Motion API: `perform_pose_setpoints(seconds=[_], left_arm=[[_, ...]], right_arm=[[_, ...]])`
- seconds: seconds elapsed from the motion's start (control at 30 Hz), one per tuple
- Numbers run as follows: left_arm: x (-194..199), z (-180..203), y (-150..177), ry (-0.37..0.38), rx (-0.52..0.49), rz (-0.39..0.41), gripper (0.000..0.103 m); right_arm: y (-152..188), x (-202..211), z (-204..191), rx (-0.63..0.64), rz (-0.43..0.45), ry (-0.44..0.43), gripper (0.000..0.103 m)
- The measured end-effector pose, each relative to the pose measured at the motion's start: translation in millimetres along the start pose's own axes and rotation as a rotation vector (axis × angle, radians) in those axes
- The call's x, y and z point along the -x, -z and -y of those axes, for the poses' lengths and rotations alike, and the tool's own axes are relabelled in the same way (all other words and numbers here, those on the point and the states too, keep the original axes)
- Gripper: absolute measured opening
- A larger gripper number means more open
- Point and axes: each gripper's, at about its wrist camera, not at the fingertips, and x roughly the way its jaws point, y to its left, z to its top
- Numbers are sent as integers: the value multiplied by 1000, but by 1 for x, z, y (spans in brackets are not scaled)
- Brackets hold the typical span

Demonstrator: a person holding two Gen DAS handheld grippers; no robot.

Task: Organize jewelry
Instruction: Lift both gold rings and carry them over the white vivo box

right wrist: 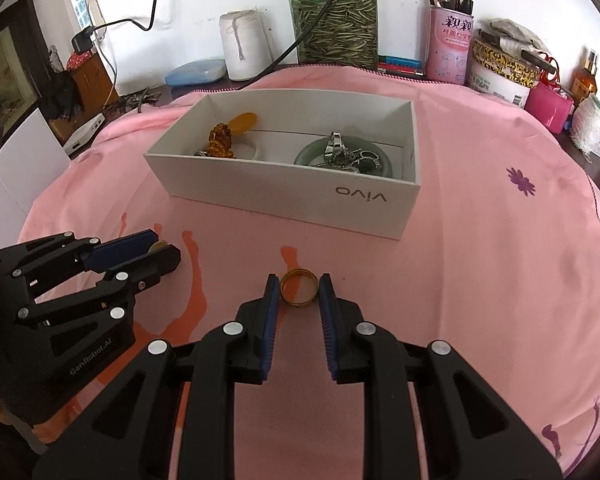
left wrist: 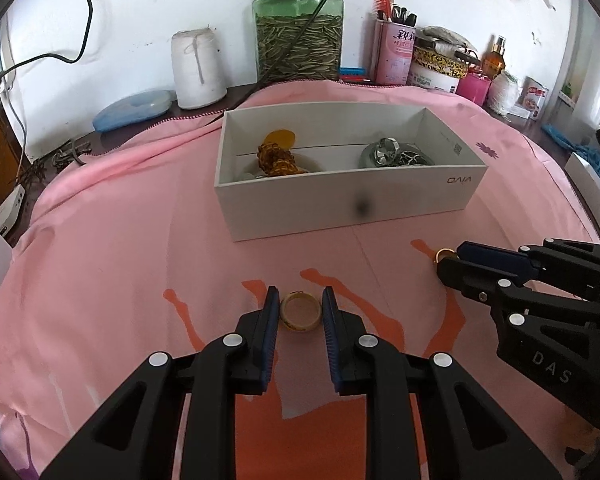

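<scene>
Left claw point(left wrist: 300, 304) pitched steeply down over the pink cloth point(left wrist: 120, 240); ribbed blue pads point(left wrist: 271, 320) clamped on a pale, broad yellowish ring point(left wrist: 300, 312), which rests on the cloth. Black angular linkage with silver rivets.

Right claw point(right wrist: 299, 290), same downward pitch, closed on a thin, glossy gold ring point(right wrist: 299, 289), pads touching both sides, ring on the cloth.

Beyond both claws: white rectangular cardboard box point(left wrist: 340, 208), open top. Left part holds amber beaded jewellery point(left wrist: 278, 158); right part a round greenish dish point(right wrist: 342, 156) with tangled silver metal pieces point(right wrist: 346, 154).
</scene>
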Motion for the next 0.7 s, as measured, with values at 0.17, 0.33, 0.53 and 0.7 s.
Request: perform_pose_setpoints(seconds=[0.17, 0.33, 0.53, 0.7], left_arm=[[9, 0, 0, -18, -3, 38, 22], [18, 2, -2, -50, -10, 82, 22], [27, 6, -2, -77, -19, 125, 22], [33, 6, -2, -86, -19, 146, 22]], right_arm=[[-2, 7, 1, -11, 20, -14, 19], [-5, 19, 1, -15, 60, -19, 19], [-7, 28, 0, -17, 90, -23, 19], [-7, 36, 0, -20, 118, -24, 19]])
